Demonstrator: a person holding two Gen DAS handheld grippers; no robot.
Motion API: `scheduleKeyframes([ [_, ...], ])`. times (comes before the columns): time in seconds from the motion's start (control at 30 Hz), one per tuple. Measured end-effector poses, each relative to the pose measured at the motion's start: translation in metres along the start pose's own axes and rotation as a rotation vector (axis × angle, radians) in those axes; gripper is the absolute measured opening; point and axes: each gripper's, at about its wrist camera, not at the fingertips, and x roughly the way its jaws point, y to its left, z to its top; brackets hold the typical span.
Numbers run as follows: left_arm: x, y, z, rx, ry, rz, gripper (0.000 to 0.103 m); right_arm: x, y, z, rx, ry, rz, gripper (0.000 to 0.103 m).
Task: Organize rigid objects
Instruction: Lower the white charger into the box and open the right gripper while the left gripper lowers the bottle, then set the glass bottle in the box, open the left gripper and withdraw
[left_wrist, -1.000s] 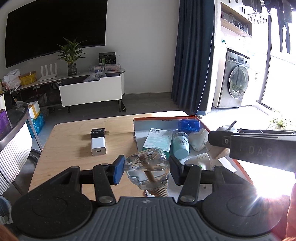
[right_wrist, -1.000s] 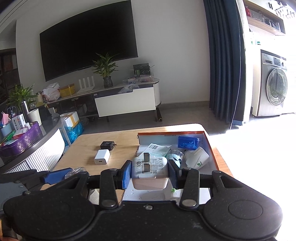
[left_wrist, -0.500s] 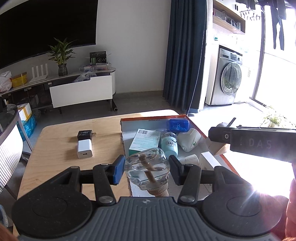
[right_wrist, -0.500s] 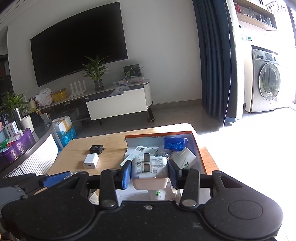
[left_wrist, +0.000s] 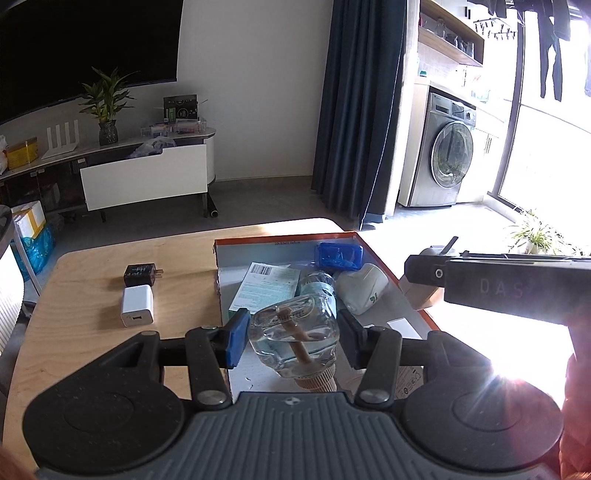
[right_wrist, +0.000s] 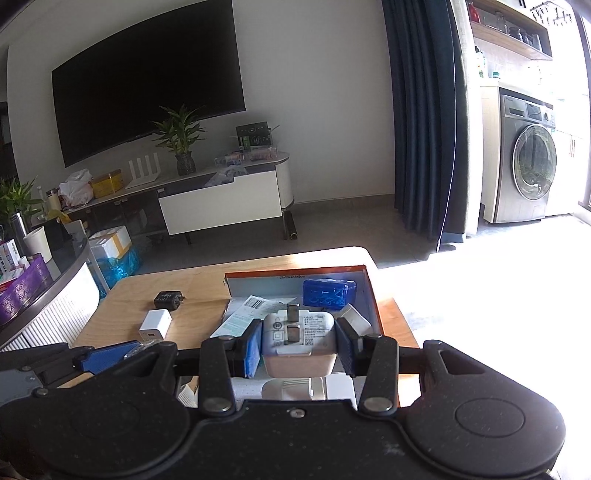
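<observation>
both loads over the orange-rimmed box (left_wrist: 391, 280): left gripper (left_wrist: 291, 338) clamps the clear glass bottle (left_wrist: 295, 336), right gripper (right_wrist: 298, 347) clamps the white charger (right_wrist: 297, 341); lower each into a bare patch before you release.

L gripper (left_wrist: 291, 338) clamped on clear glass bottle (left_wrist: 295, 341) w/ liquid, cork end toward cam, above orange-rimmed box (left_wrist: 391, 273). White charger (left_wrist: 137, 311) + black charger (left_wrist: 139, 274) on table (left_wrist: 88, 295), touching.
</observation>
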Motion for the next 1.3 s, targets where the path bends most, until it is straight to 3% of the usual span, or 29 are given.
scheduleKeyframes([
  [0.87,0.052,-0.001,0.008,-0.028,0.114,-0.007,0.051,0.071,-0.019,0.005,0.029,0.123,0.01,0.052],
  [1.3,0.065,-0.005,0.003,-0.041,0.156,-0.051,0.052,0.059,-0.039,0.007,0.095,0.064,-0.017,0.056],
])
